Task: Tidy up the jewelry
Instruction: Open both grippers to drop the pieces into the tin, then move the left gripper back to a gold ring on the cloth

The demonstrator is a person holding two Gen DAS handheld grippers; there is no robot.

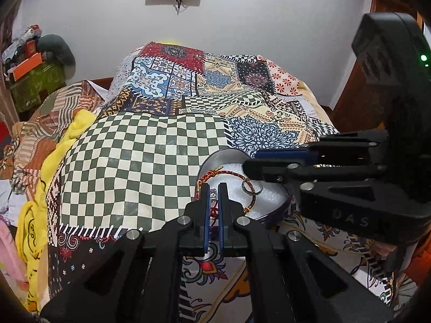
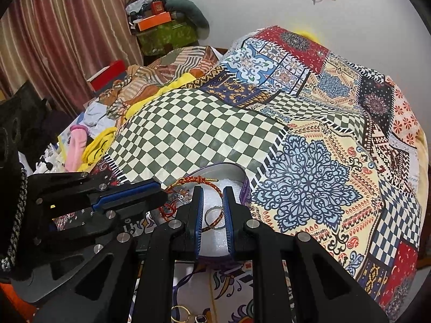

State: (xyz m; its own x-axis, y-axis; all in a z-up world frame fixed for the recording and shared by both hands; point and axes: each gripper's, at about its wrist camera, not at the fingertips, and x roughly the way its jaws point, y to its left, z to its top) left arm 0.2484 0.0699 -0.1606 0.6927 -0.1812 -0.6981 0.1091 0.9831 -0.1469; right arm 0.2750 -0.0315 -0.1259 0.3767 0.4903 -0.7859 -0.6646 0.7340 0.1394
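A round tin (image 1: 229, 154) (image 2: 225, 165) lined with white foam lies on the bedspread. A red-and-gold braided bracelet (image 1: 231, 172) (image 2: 212, 181) rests in it and passes through a silver ring (image 1: 252, 187) (image 2: 212, 216). My right gripper (image 2: 213, 197) (image 1: 245, 165) reaches into the tin and is shut on the ring, which stands tilted between the blue pads. My left gripper (image 1: 214, 189) (image 2: 161, 192) is at the tin's left rim, shut on a thin red cord (image 1: 214, 211) (image 2: 168, 210) with a small silver charm (image 1: 213, 195).
A patchwork bedspread (image 1: 150, 161) covers the bed. Gold rings (image 2: 180, 312) lie on it near my right gripper's base. Piled clothes (image 2: 94, 145) crowd the left side. A green box (image 2: 167, 36) with an orange box stands by the curtain (image 2: 62, 32).
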